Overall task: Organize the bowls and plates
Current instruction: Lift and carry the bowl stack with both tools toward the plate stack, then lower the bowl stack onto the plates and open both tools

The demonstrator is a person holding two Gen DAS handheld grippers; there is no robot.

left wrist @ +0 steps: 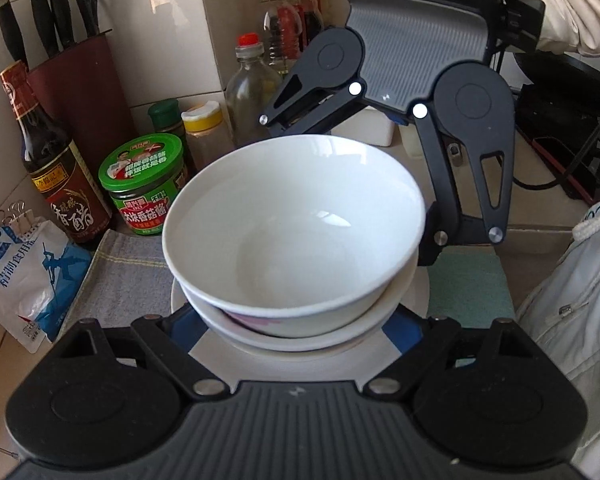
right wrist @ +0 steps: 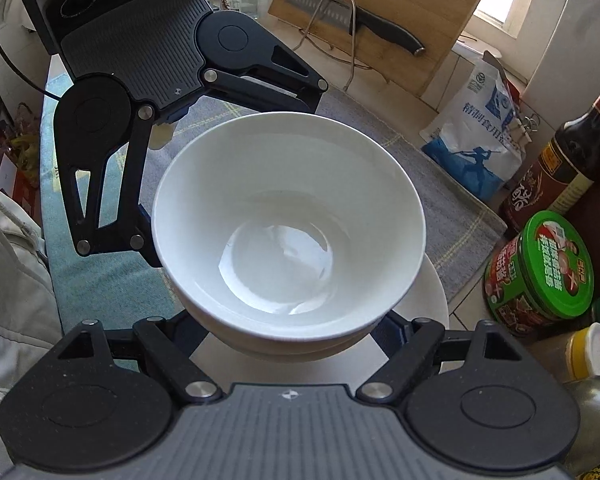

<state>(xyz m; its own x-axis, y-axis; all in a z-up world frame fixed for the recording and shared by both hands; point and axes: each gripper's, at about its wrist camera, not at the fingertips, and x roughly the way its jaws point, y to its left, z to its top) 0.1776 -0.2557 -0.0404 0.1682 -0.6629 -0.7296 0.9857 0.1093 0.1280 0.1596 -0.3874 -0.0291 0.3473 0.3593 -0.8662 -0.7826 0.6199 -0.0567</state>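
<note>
**Both grippers flank stacked bowls on plate**

Left gripper (left wrist: 300,320) jaws sit wide either side of the bowl stack's base; whether the pads press it, cannot tell. Top bowl (left wrist: 296,224): plain white, glossy, empty, nested in a second bowl (left wrist: 300,330), both on a white plate (left wrist: 418,292) over the desk cloth (left wrist: 128,276). Right gripper (left wrist: 342,184) faces from the far side, jaws spread round the stack, contact hidden. Stack lies centred between both, equally near.

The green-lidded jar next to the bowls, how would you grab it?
Grip the green-lidded jar around its round lid or the body just below, coming straight down from above. It stands upright, and the dark vinegar bottle and small spice jars crowd its sides, so the top looks freest.
</note>
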